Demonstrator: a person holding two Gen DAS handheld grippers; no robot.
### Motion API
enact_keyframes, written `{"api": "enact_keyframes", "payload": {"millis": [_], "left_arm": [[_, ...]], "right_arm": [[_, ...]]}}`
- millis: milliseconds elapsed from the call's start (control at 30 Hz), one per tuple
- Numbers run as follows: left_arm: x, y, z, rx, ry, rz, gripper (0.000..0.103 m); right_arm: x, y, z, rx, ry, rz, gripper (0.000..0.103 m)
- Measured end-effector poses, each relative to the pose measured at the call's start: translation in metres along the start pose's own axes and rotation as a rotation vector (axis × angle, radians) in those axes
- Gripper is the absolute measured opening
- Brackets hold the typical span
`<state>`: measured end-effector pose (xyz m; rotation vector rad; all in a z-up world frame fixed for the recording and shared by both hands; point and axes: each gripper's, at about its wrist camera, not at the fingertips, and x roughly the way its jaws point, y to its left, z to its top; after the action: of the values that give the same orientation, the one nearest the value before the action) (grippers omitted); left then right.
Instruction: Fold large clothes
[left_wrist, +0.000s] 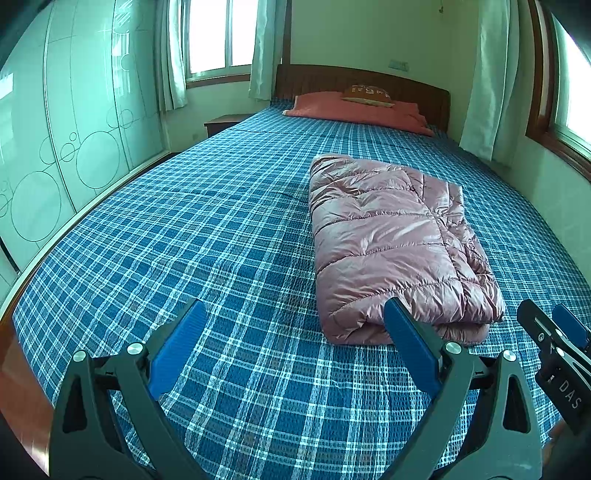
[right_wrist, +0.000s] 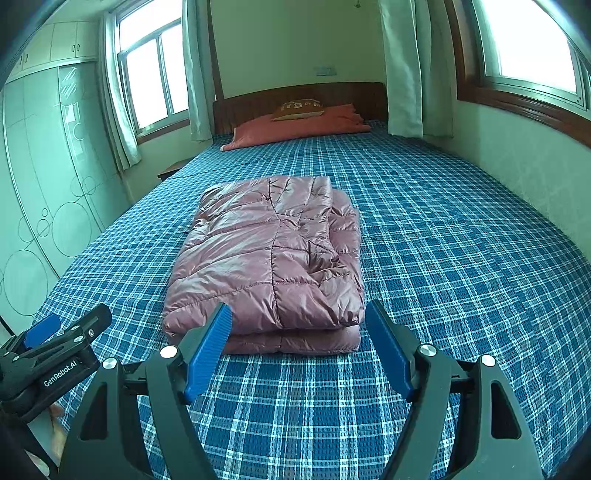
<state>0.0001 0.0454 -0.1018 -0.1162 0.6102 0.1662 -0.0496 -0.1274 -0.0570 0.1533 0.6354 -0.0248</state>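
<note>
A shiny pink quilted down jacket (left_wrist: 391, 240) lies folded into a thick rectangle on the blue plaid bed (left_wrist: 221, 240). It also shows in the right wrist view (right_wrist: 273, 258), straight ahead. My left gripper (left_wrist: 295, 325) is open and empty, above the bed near the foot, left of the jacket's near edge. My right gripper (right_wrist: 297, 325) is open and empty, just short of the jacket's near folded edge, not touching it. The right gripper shows at the right edge of the left wrist view (left_wrist: 554, 332), and the left gripper at the left edge of the right wrist view (right_wrist: 55, 339).
An orange-red pillow (right_wrist: 295, 127) with a small brown cushion (right_wrist: 297, 109) lies at the wooden headboard (right_wrist: 354, 96). A green glass wardrobe (left_wrist: 74, 110) runs along the left side. Curtained windows (right_wrist: 528, 40) and a wall border the right.
</note>
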Motion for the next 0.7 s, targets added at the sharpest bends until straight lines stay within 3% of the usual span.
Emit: {"api": "enact_keyframes", "payload": {"millis": [700], "left_arm": [[-0.0005,-0.0002,-0.0014,0.009,0.007,0.012,0.097]], "right_arm": [[-0.0005,0.0013,-0.0008,-0.002,0.000,0.000,0.074]]}}
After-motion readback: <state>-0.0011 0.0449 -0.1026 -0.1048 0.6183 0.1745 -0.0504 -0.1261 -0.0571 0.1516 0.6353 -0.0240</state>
